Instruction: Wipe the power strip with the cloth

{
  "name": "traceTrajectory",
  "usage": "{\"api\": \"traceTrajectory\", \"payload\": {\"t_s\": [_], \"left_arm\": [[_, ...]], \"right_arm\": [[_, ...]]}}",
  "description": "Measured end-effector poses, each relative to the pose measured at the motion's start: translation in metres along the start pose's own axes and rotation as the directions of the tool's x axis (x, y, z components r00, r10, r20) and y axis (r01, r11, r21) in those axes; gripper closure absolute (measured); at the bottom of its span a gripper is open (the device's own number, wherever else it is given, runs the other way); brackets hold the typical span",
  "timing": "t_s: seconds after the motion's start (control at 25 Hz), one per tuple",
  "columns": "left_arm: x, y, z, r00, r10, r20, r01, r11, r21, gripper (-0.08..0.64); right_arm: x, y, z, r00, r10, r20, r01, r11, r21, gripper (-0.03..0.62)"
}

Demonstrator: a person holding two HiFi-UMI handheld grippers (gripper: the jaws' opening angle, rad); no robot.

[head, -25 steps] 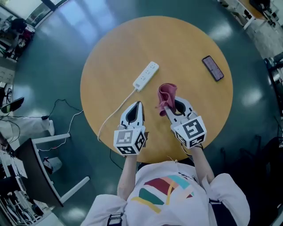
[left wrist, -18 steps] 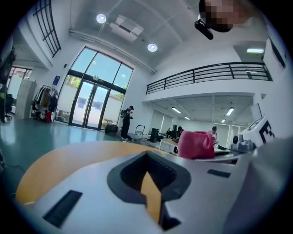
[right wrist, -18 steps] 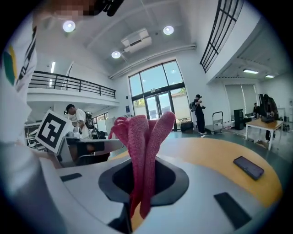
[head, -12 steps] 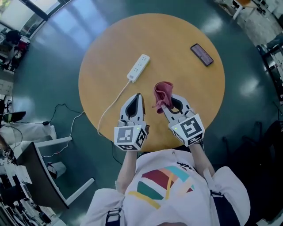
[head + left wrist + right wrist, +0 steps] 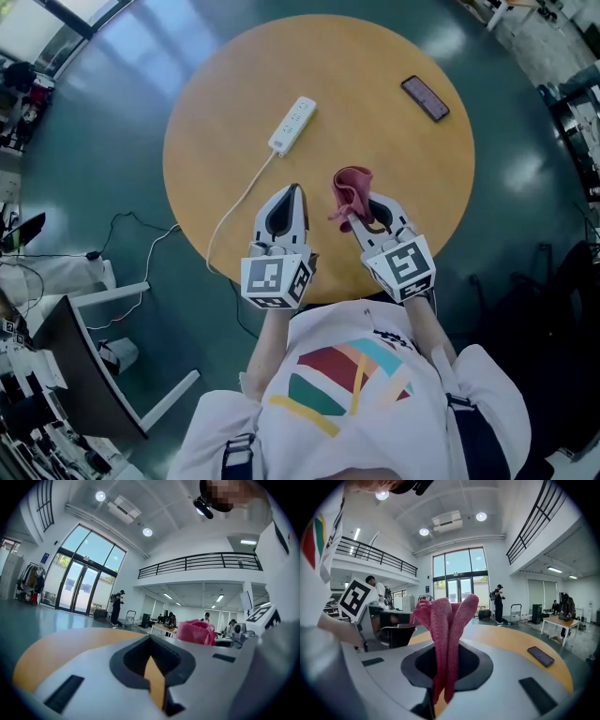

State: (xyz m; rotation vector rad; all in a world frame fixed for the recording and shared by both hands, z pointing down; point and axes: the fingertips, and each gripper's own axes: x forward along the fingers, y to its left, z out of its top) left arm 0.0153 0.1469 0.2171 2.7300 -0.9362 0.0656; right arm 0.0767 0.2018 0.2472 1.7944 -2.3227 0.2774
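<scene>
The power strip [image 5: 292, 125] is a long white bar lying flat on the round wooden table [image 5: 394, 150], on its far left part and set at a slant. Small dark marks dot its upper face. A white cable [image 5: 239, 202] leaves its near end and curves to the table's near-left edge, then drops over it. Nothing touches the strip. The cloth [image 5: 352, 192] is pink-red and knitted, bunched into upright folds. It hangs above the table near the middle, well apart from the strip.

The left gripper [image 5: 293, 190] is held over the near part of the table, close to level. Its tip points away from the person, roughly along the line of the cable. Its jaws are pressed together with nothing between them. The right gripper [image 5: 359, 214] is held just beside it, to the right, and also points away from the person. Its jaws are clamped on the cloth [image 5: 445, 630], whose folds rise above the jaw tips, while a lower end trails through the opening behind them. A dark phone [image 5: 425, 98] lies flat near the table's far right edge.
</scene>
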Motion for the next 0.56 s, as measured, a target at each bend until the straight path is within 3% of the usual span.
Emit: {"api": "traceTrajectory", "payload": {"t_s": [0.28, 0.56], "left_arm": [[-0.002, 0.025, 0.015, 0.999, 0.022, 0.045, -0.022, 1.0, 0.011, 0.517], [-0.022, -0.01, 0.022, 0.998, 0.007, 0.07, -0.01, 0.999, 0.033, 0.517]], "right_arm": [[0.019, 0.009, 0.007, 1.0, 0.009, -0.011, -0.009, 1.0, -0.009, 0.554], [-0.016, 0.021, 0.014, 0.999, 0.038, -0.001, -0.038, 0.999, -0.035, 0.554]]}}
